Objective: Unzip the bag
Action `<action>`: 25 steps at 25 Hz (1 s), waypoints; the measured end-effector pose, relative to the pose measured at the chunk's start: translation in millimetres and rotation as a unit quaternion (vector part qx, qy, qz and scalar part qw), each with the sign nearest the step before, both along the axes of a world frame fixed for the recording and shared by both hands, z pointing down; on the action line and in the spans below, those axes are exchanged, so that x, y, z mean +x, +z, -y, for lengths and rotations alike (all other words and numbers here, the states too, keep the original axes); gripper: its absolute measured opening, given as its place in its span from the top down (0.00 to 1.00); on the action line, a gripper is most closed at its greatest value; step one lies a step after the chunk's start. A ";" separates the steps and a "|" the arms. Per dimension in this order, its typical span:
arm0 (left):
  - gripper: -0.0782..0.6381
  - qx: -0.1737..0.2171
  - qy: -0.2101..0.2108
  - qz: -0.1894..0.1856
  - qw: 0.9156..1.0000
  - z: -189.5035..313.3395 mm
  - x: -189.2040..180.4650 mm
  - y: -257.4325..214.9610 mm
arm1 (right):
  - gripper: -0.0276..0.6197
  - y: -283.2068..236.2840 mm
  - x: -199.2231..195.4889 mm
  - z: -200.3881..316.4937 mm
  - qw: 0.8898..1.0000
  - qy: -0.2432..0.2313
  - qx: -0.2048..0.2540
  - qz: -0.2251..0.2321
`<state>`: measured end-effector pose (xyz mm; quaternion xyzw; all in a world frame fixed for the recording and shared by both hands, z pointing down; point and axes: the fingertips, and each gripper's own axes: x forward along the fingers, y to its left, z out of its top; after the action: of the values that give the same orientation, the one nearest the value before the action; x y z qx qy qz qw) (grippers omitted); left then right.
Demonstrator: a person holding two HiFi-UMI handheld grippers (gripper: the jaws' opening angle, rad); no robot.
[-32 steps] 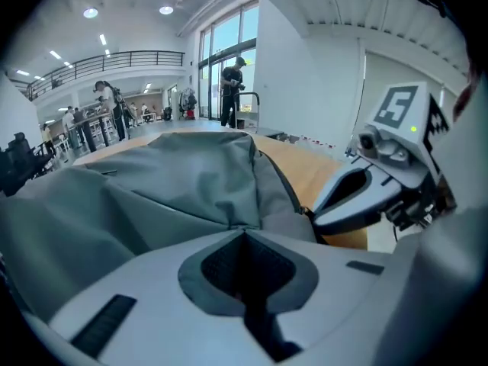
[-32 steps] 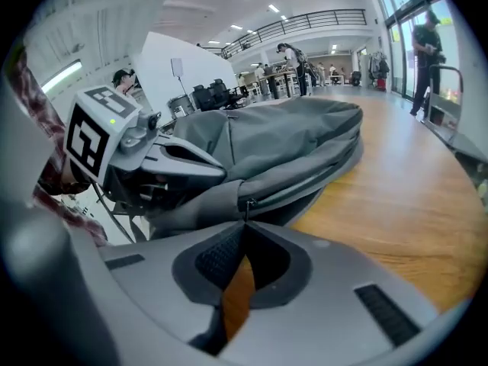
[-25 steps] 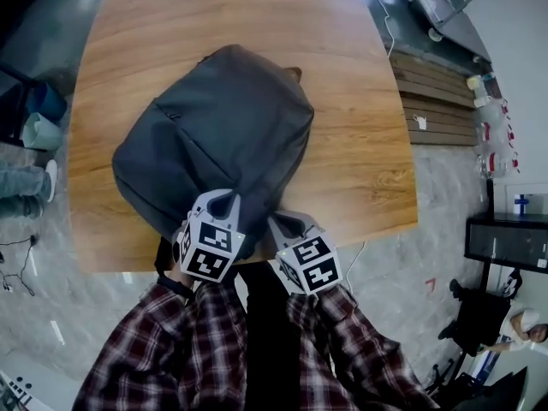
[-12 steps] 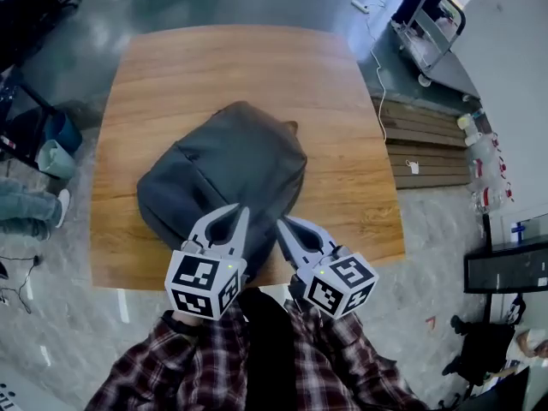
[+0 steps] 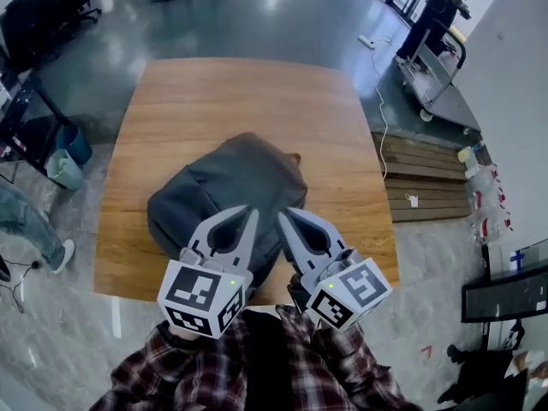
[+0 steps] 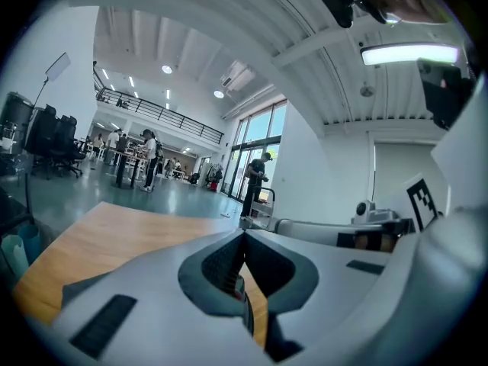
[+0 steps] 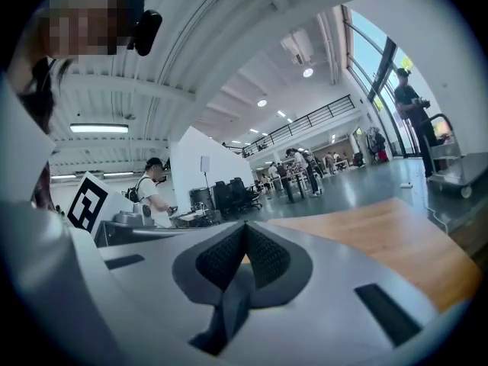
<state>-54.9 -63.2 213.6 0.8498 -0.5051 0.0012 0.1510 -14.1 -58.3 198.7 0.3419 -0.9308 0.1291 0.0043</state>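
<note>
- Dark grey fabric backpack (image 5: 229,188) lies flat at the middle of the light brown wooden table (image 5: 214,101), its bottom end reaching the near edge
- Left gripper (image 5: 251,215) has its jaws clenched tip to tip, gripping nothing
- Right gripper (image 5: 282,217), just beside it, is likewise clenched and empty
- Both point far, showing over the backpack's near end
</note>
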 end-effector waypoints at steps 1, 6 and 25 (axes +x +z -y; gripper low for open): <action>0.88 0.004 0.000 0.000 1.000 1.2 0.4 -3.2 | 0.94 -3.0 0.4 1.6 1.000 0.002 0.006 -0.003; 0.88 0.013 -0.004 -0.003 1.000 6.3 4.9 -12.2 | 0.94 -10.2 6.3 9.4 1.000 -0.002 0.013 -0.009; 0.88 0.016 -0.002 -0.001 1.000 15.9 -11.2 -24.9 | 0.94 -18.5 -12.0 15.8 1.000 0.001 0.013 -0.016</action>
<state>-66.1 -79.1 188.7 0.8509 -0.5068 -0.0084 0.1383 -26.1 -74.1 180.3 0.3447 -0.9320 0.1113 0.0150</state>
